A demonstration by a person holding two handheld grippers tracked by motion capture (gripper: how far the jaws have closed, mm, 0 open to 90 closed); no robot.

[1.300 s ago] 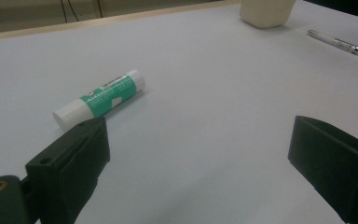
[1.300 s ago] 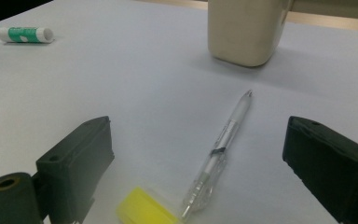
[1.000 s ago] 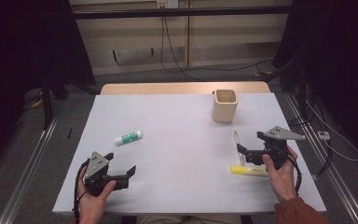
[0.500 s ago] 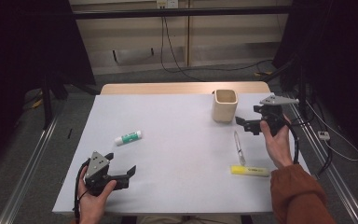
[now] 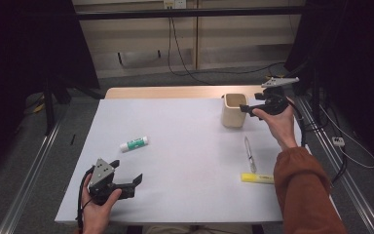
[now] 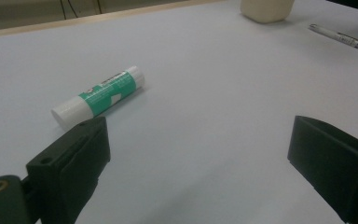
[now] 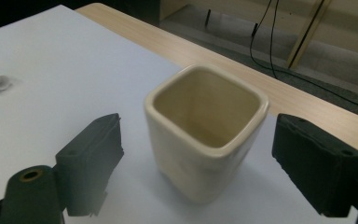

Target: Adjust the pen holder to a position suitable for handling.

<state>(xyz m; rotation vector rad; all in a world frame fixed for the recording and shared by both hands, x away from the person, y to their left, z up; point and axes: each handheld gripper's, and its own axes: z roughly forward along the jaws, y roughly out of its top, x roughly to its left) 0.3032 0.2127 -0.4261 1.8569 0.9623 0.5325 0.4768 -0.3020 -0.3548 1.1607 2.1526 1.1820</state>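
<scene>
Standing upright near the far right of the table, the cream, glazed ceramic cup point(image 5: 234, 110) with its rounded square mouth sits between the matte black jaws of your right gripper point(image 7: 196, 163), touching neither. Those jaws are wide apart but have just been closing in a little, with the cup between them. A second ago this gripper hovered low by the yellow highlighter point(image 5: 257, 178) and the slim silver pen point(image 5: 248, 154); you have since carried it away from you to the cup, leaving both lying flat on the sheet, the pen just beyond the highlighter.

Your left gripper point(image 5: 126, 184) has kept its place at the near left corner, jaws spread wide with nothing between them. A smooth plastic glue stick, green-labelled with a white cap point(image 6: 99, 95), lies on its side just beyond them.

Underneath is a plain, matte white sheet point(image 5: 185, 156) over a pale wooden tabletop point(image 5: 165, 92), whose far edge shows bare. Grey floor, black cables and dark frames surround the table.
</scene>
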